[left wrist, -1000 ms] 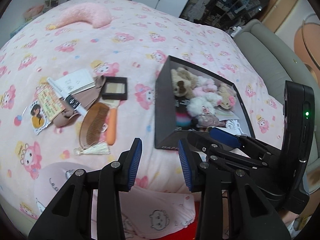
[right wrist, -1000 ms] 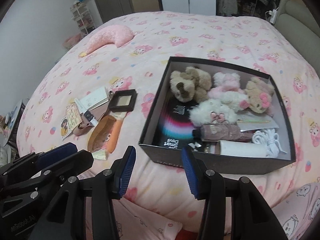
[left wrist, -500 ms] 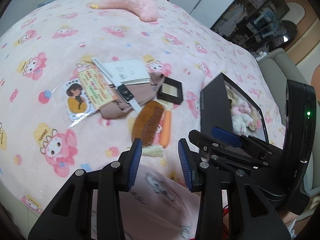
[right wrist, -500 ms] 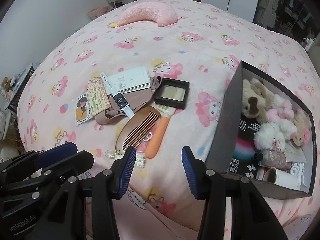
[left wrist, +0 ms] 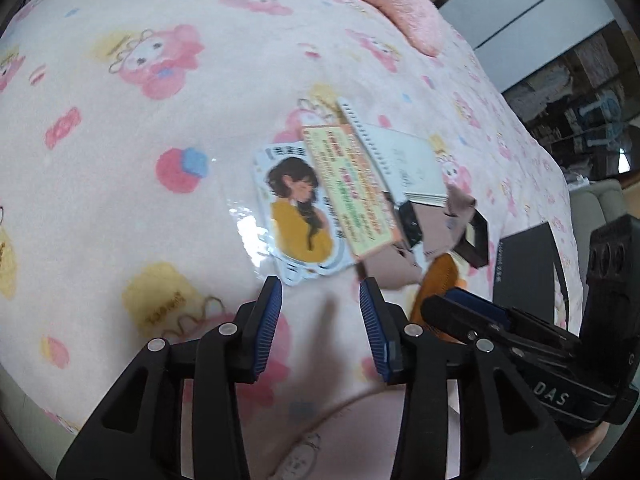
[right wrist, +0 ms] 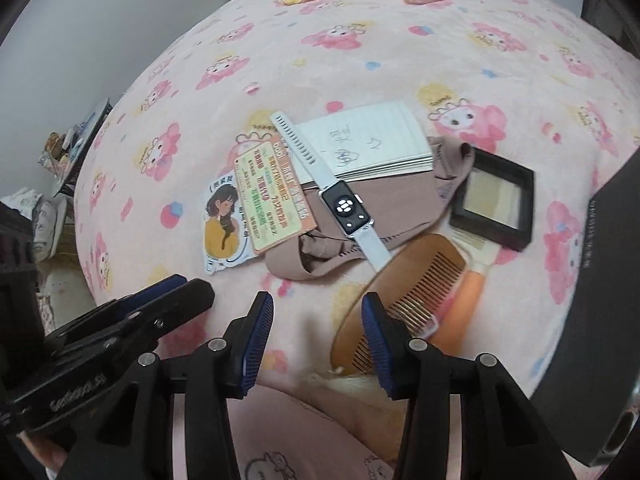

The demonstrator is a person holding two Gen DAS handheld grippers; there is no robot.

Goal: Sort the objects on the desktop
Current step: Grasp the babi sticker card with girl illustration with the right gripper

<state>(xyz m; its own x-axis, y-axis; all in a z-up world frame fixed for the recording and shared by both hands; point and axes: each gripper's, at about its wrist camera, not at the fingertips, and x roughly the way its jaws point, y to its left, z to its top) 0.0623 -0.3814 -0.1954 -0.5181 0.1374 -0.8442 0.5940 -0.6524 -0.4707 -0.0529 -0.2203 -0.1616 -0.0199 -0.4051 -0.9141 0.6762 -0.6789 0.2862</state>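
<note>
A toothed wooden comb point(right wrist: 404, 296), white-strapped smartwatch point(right wrist: 346, 208), lined notepad point(right wrist: 368, 140) and glossy cards point(right wrist: 268, 196) lie clustered on the fleecy pink-printed bed point(right wrist: 360, 60), beneath both empty hand-held grippers: left point(left wrist: 320, 320) opening, right point(right wrist: 318, 328) closing.

Fleecy printed bedspread point(right wrist: 360, 60), matt. Wooden comb point(right wrist: 404, 292), smooth. Glossy plastic-sleeved card point(left wrist: 296, 216). Lined paper notepad point(right wrist: 368, 140). Watch point(right wrist: 346, 208): glossy face, matt strap.

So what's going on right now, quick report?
Left gripper empty, jaws opening; right gripper empty, jaws closing. Comb, watch, cards piled on bed. Nothing blocking.
</note>
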